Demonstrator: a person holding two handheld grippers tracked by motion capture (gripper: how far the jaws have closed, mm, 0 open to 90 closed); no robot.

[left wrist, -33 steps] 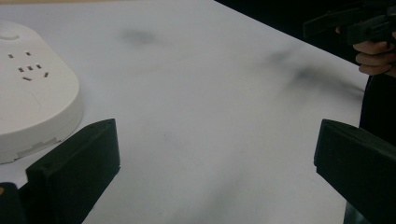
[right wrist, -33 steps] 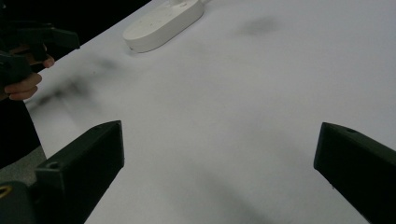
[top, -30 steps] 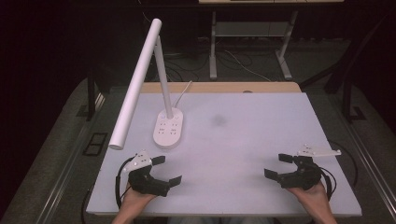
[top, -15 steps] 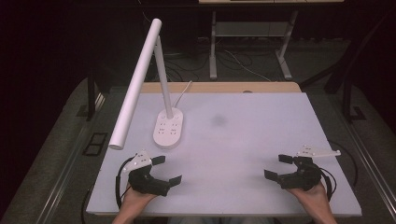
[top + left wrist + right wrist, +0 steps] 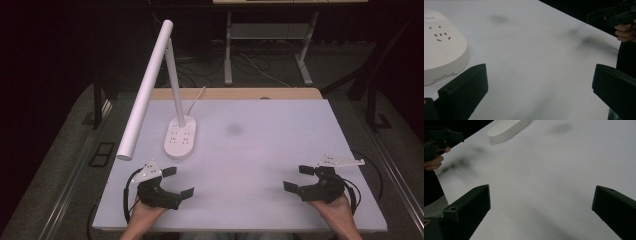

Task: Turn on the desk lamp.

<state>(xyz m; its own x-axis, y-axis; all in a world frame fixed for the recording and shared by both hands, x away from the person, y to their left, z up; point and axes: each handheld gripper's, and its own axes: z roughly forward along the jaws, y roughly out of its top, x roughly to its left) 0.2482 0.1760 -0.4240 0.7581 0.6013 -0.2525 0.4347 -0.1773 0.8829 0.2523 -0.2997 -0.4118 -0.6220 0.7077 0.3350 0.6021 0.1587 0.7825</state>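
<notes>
A white desk lamp stands at the table's left, its oval base (image 5: 180,139) carrying sockets and its long tube head (image 5: 146,88) slanting down to the left. The base (image 5: 441,57) lies just ahead and left of my left gripper (image 5: 179,181), which rests near the front left edge, open and empty. My right gripper (image 5: 298,178) sits near the front right edge, open too, nothing between its jaws. In the right gripper view the lamp base (image 5: 507,128) lies far off, with the left gripper (image 5: 441,137) and its hand at the left edge.
The white table top (image 5: 260,145) is bare between the grippers, with a faint dark smudge (image 5: 234,129) near its middle. A lamp cord (image 5: 197,97) runs off the far edge. Desk legs and cables stand on the dark floor behind.
</notes>
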